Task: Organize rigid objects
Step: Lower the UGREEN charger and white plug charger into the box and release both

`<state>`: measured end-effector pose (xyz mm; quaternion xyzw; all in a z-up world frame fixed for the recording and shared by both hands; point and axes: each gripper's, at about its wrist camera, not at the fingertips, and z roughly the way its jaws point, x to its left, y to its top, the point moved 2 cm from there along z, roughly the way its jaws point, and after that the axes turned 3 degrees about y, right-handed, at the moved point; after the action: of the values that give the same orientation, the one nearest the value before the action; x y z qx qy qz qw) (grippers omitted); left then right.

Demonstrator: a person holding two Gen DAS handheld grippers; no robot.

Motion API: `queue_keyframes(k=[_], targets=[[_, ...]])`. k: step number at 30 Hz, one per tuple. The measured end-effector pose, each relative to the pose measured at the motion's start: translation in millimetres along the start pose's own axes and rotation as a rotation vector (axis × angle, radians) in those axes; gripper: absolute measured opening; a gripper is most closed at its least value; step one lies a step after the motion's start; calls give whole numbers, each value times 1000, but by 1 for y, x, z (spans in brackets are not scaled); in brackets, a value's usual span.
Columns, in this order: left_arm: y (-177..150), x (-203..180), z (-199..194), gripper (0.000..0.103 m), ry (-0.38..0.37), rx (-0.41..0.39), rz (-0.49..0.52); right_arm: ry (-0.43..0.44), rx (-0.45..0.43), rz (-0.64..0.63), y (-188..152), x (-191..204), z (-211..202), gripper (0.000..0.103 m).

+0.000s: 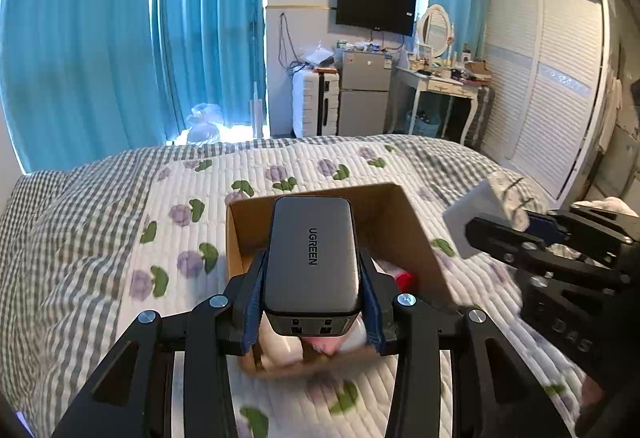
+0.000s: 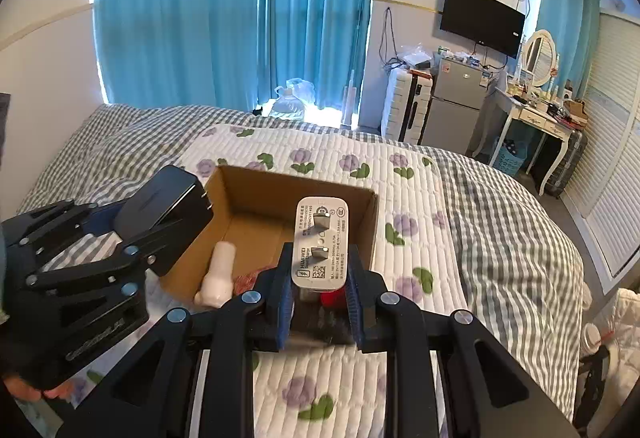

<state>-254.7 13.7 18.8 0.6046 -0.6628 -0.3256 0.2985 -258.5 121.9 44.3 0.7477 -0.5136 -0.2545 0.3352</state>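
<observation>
Your left claw (image 1: 312, 302) is clamped on the dark UGREEN charger (image 1: 314, 254), blue pads pressed on both its long sides, port end facing the camera. It hangs right over the open box (image 1: 404, 234), which sits on the quilt (image 1: 100, 238) of the bed. In the right wrist view that same left claw (image 2: 160, 222) shows at about 9 o'clock, with the charger's prongs pointing in over the box's left wall.

Your right claw (image 2: 320, 294) is closed on the white Huawei plug (image 2: 320, 246), gripping its lower half, label face and two folded prongs toward the camera. It's held over the near right part of the box (image 2: 256, 193). From the left wrist view the right claw (image 1: 516, 226) is at 3 o'clock with the plug (image 1: 472, 222) sticking out toward the box.

Already in the box: a cream bottle (image 2: 218, 274) lying against the left wall, something red (image 2: 334, 298) behind the plug, and a pinkish-red bit (image 2: 246, 282) between them that I can't make out.
</observation>
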Motion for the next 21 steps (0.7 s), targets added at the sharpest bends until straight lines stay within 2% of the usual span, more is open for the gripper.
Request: queue_keyframes(k=[6, 11, 18, 21], targets=[[-3, 5, 73, 42, -16, 74, 2, 1, 39, -21, 11, -18, 49, 22], [-11, 3, 114, 42, 15, 121, 15, 32, 84, -13, 8, -32, 93, 22], [-27, -4, 133, 45, 85, 158, 54, 64, 134, -12, -3, -41, 129, 22], [-23, 0, 124, 50, 89, 117, 29, 61, 140, -13, -6, -40, 131, 22]])
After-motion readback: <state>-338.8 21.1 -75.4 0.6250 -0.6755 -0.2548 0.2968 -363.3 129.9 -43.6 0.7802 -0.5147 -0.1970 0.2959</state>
